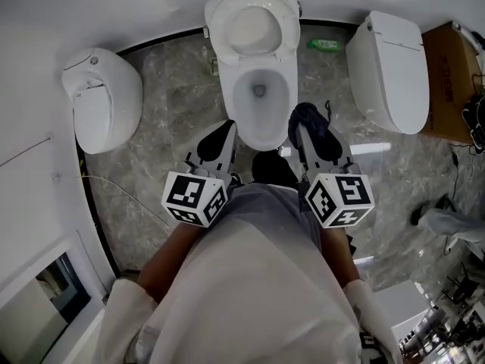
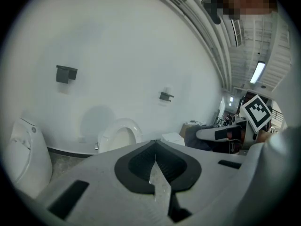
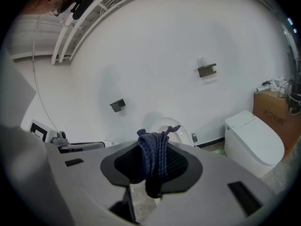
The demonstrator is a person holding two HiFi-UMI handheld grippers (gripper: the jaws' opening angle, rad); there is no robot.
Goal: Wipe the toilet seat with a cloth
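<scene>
- head view is showing a person standing right in front of the middle toilet (image 1: 258, 97), with both hand-held grippers reaching toward the front of its bowl, one at each side.
- the right hand-held gripper (image 1: 303, 127) is clamping a dark blue cloth (image 1: 309, 117). right gripper view is showing the bunched cloth pinched between the jaws and hanging out in front, likely so that a loose fold meets the porcelain before the hard jaws do.
- the left hand-held gripper (image 1: 226, 131) is carrying nothing. left gripper view is showing its jaws pressed together with only floor behind them, so it is probably just riding along as the spare tool.
- the toilet seat (image 1: 252, 25) is showing as a white ring that seems tipped up at the back of the bowl. it is lying apart from the cloth, so the wiping is not yet beginning.
- both tools are pointing forward and somewhat downward, which suits a reach toward the seat.
</scene>
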